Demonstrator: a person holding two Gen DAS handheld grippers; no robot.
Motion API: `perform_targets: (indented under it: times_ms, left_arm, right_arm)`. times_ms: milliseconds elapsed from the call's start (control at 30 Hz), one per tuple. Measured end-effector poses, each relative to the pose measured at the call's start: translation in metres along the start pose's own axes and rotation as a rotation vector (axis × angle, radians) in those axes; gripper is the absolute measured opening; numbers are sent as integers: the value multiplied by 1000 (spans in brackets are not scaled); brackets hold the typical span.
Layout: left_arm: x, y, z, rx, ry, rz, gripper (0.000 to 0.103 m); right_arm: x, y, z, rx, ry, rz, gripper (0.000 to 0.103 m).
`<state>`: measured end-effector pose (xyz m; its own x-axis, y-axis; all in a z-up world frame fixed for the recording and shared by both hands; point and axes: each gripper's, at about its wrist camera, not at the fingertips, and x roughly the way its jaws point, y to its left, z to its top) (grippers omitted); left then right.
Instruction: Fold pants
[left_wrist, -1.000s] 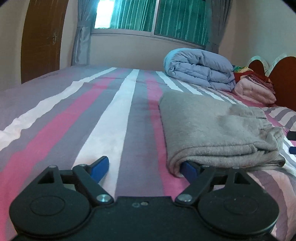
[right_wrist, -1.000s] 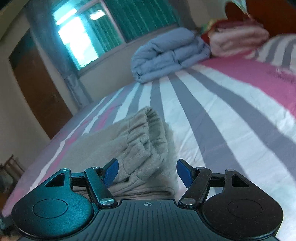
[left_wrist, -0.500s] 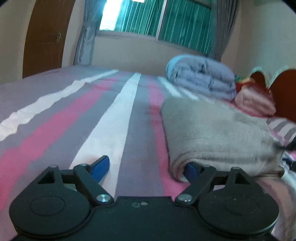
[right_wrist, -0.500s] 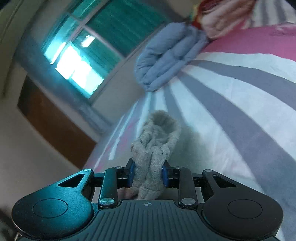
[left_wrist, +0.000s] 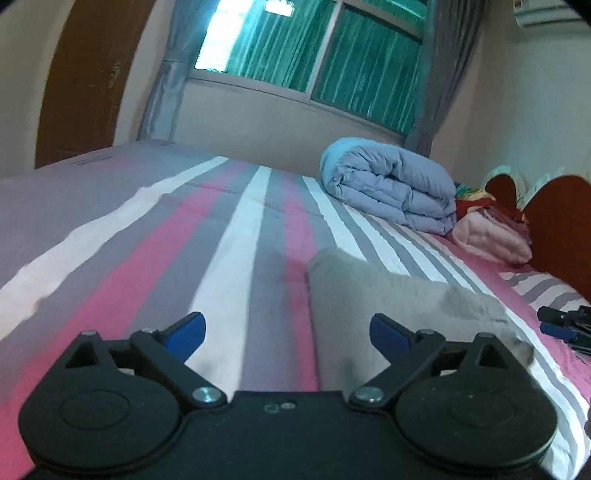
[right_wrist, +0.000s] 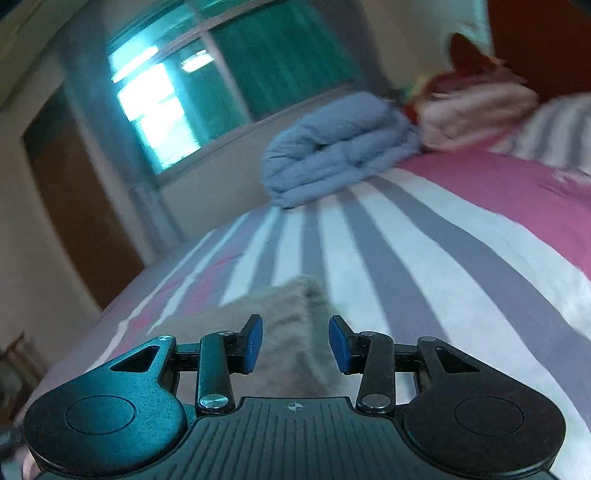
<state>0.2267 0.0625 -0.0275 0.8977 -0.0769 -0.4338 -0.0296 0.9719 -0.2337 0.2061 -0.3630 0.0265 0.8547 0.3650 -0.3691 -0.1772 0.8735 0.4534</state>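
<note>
The pants (left_wrist: 399, 306) — grey, folded into a thick pad — lie on the striped bedspread (left_wrist: 229, 258), with the rolled blue duvet (left_wrist: 388, 184) far behind them near the window. The left gripper (left_wrist: 286, 330) hangs over the pad's left edge, its jaws spread wide after just opening further, nothing pinched. The right gripper (right_wrist: 295, 341) is half spread, its jaws having just parted; the cloth lies beyond and below the blue pads (right_wrist: 253, 343) — they do not press it.
</note>
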Motion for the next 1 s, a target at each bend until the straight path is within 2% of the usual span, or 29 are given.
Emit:
perform_targets:
  times_ms: [133,233,300,367,400,467,533,600,633,733,867,1000]
  left_arm:
    - [44,-19,21,38,18,-29,89]
    - [82,-26,26,74,84,2,86]
    - [111,-24,20,81,175,27,87]
    - [131,-19,13,71,241,13,90]
    - [131,-18,13,61,243,7,90]
    - [120,-16,16,69,212,-12,83]
    - [106,-13,17,68,182,-27,84]
    - [108,-14,10,110,209,-36,85]
    - [112,-15,4,136,225,-22,87]
    - [111,-12,6,81,231,-31,86]
    - [92,-22,9,156,202,-29,86]
    - [80,-28,10,191,191,-32,87]
  right_arm:
    - [28,31,3,-148,2,49,41]
    - [53,46,-4,-260,11,76,41]
    - [82,44,-11,-300,63,62,41]
    - [111,35,-23,-314,186,-35,40]
    - [121,29,-27,-310,229,-52,40]
    - [120,26,-26,-305,220,-27,40]
    - [104,26,-18,-305,154,19,40]
    - [88,26,-16,-318,86,50,40]
    - [84,25,-19,-327,88,68,40]
    - [107,20,-38,-382,241,-12,40]
    - [77,17,-27,-298,136,73,41]
    - [55,4,-11,-204,119,74,41]
